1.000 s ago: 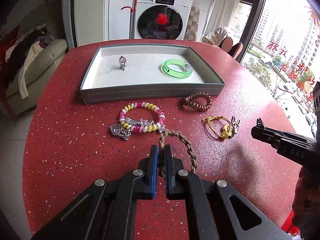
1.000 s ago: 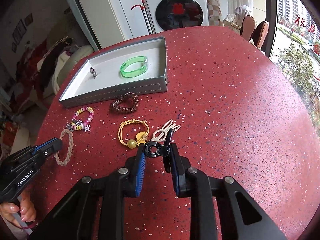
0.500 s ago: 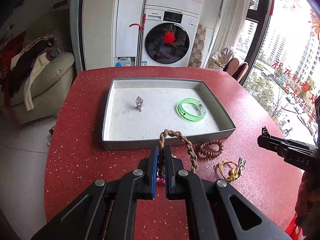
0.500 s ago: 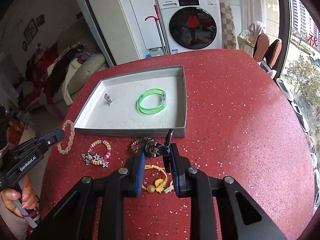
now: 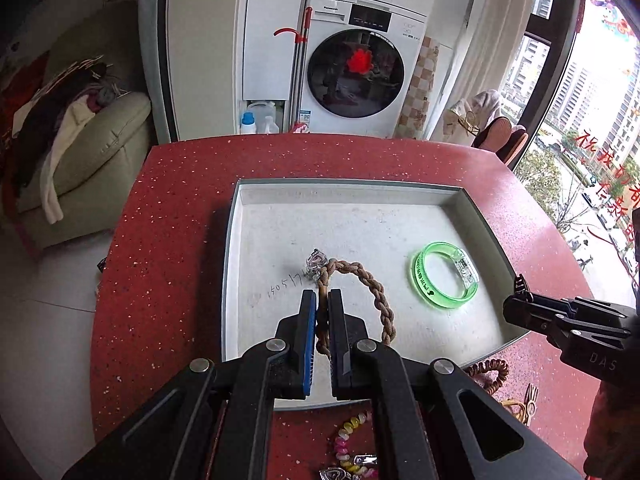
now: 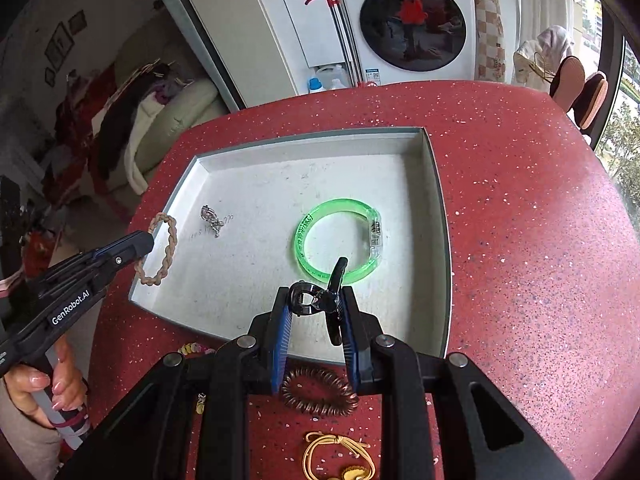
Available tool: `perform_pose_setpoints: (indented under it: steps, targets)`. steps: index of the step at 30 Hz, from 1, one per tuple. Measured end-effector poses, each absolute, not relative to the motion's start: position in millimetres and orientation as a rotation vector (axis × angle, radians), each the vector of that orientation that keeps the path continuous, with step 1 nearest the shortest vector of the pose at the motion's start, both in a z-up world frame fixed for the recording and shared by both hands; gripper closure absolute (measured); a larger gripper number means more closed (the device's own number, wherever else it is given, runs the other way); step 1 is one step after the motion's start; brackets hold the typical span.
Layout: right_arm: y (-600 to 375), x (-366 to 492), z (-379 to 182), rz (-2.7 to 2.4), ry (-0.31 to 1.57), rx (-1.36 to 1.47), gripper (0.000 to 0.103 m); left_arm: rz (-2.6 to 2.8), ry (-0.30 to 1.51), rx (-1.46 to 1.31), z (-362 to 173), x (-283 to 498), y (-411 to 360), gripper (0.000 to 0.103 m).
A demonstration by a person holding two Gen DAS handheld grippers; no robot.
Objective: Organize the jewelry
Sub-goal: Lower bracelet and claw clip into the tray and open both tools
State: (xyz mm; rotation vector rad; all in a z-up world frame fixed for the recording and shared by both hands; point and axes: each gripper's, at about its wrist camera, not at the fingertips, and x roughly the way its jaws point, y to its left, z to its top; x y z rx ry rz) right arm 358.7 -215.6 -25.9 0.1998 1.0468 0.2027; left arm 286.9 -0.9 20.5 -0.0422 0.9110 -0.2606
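Observation:
My left gripper (image 5: 322, 300) is shut on a braided brown rope bracelet (image 5: 372, 292), which hangs over the grey tray (image 5: 352, 190); in the right wrist view that bracelet (image 6: 162, 250) shows at the tray's left rim. My right gripper (image 6: 316, 304) is shut on a black hair clip (image 6: 320, 300) above the tray's near part (image 6: 438, 208). Inside the tray lie a green bangle (image 5: 446, 276) (image 6: 338, 240) and a small silver heart charm (image 5: 316, 258) (image 6: 211, 216).
On the red speckled table (image 6: 520, 240) in front of the tray lie a brown coil hair tie (image 6: 318, 394), a yellow cord bracelet (image 6: 340, 454) and a pastel bead bracelet (image 5: 350, 444). A hand (image 6: 44, 384) holds the left gripper's handle. A washing machine and a sofa stand beyond.
Both grippers have travelled forward from the loose jewelry on the table to over the tray, each carrying its item. Both grips are unchanged.

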Motion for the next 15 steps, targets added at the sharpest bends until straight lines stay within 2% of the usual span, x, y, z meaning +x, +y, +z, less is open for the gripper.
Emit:
perform_pose_setpoints:
  steps: [7, 15]
  targets:
    - [-219.5, 382.9, -60.5, 0.173, 1.141, 0.223, 0.077, -0.245, 1.009, -0.014, -17.6, 314.2, -8.9, 0.079]
    - [-216.5, 404.2, -59.0, 0.105, 1.066, 0.162, 0.077, -0.160, 0.992, 0.007, -31.8, 337.8, -15.0, 0.079]
